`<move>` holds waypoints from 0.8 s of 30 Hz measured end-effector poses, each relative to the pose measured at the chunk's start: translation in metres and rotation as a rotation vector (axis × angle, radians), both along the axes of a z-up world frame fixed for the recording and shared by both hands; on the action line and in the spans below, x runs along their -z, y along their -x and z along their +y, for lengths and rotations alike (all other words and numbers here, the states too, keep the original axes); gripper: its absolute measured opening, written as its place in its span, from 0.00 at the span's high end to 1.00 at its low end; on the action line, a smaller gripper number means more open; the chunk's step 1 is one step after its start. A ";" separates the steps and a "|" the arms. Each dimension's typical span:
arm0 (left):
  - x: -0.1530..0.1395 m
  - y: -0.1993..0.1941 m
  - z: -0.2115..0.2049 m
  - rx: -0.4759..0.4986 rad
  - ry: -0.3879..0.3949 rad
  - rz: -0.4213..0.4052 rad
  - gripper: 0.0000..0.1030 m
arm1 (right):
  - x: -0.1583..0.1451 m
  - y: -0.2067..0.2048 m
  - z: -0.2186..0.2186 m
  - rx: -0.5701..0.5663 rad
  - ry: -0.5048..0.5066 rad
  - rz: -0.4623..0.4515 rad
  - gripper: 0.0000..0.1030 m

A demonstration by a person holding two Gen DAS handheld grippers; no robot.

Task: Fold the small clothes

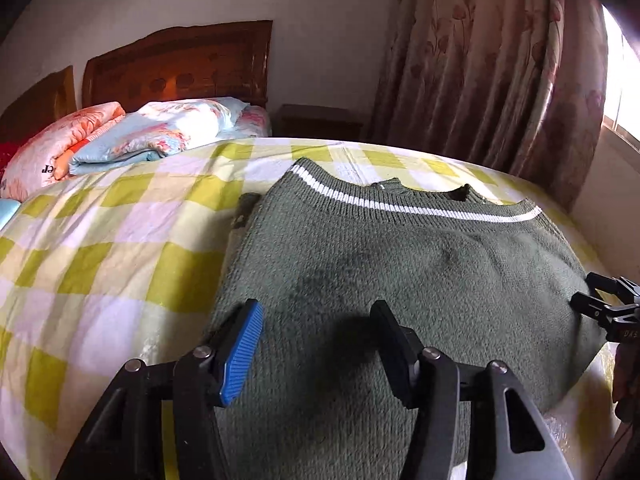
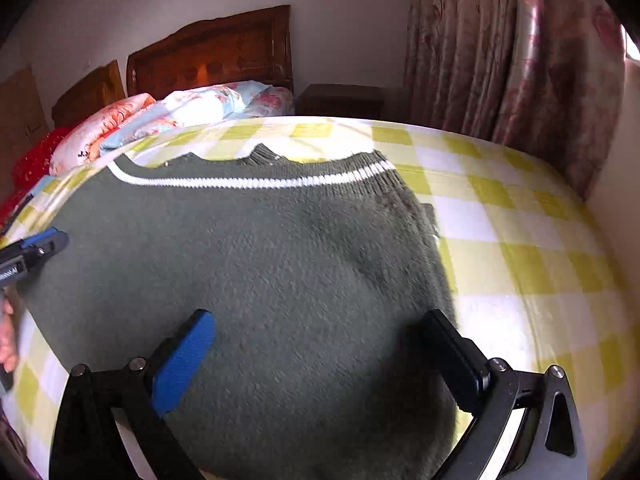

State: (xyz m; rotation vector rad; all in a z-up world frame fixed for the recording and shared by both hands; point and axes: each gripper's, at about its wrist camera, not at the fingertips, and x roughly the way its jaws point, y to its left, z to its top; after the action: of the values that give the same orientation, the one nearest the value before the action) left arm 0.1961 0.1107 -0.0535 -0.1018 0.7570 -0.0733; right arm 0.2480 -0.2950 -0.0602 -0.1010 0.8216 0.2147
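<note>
A dark green knitted sweater (image 1: 400, 280) with a white stripe along its far ribbed edge lies flat on the bed, folded into a broad block. My left gripper (image 1: 316, 312) hovers over its near left part, jaws apart, with only the flat knit below them. In the right wrist view the same sweater (image 2: 260, 272) fills the middle. My right gripper (image 2: 320, 320) stands open over its near right part, its black finger (image 2: 448, 344) close to the sweater's right edge. Each gripper shows at the side of the other's view: the right gripper (image 1: 608, 304) and the left gripper (image 2: 36, 248).
The bed carries a yellow and white checked sheet (image 1: 100, 248). Folded floral quilts (image 1: 160, 136) lie by the wooden headboard (image 1: 180, 68). A dark nightstand (image 2: 340, 100) and floral curtains (image 2: 500, 60) stand beyond the bed's far edge. A hand (image 2: 8, 336) shows at the left.
</note>
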 end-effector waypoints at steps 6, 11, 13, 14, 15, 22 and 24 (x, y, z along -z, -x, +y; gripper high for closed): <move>-0.001 0.001 0.007 -0.048 -0.007 0.042 0.44 | 0.005 0.007 -0.026 0.067 -0.095 0.067 0.00; -0.020 0.013 -0.007 -0.111 -0.014 0.028 0.44 | -0.013 0.020 -0.019 0.098 -0.066 0.026 0.00; -0.010 0.011 -0.010 -0.137 -0.050 0.056 0.43 | -0.017 0.029 -0.006 0.045 -0.054 -0.008 0.00; -0.001 0.009 -0.011 -0.131 -0.073 0.075 0.42 | -0.013 0.032 0.001 0.005 -0.067 0.007 0.00; 0.001 0.012 -0.013 -0.120 -0.106 0.027 0.40 | -0.006 0.032 0.007 -0.023 -0.059 0.030 0.00; 0.000 0.015 -0.007 -0.079 -0.108 0.045 0.40 | -0.001 0.046 0.014 -0.053 0.017 0.072 0.00; 0.002 0.017 -0.007 -0.076 -0.114 0.037 0.40 | -0.006 0.058 -0.007 -0.023 -0.104 0.110 0.00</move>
State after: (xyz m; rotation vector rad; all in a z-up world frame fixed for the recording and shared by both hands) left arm 0.1790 0.1038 -0.0551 -0.0236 0.7916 0.0437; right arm 0.1903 -0.3023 -0.0545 -0.0013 0.9176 0.2862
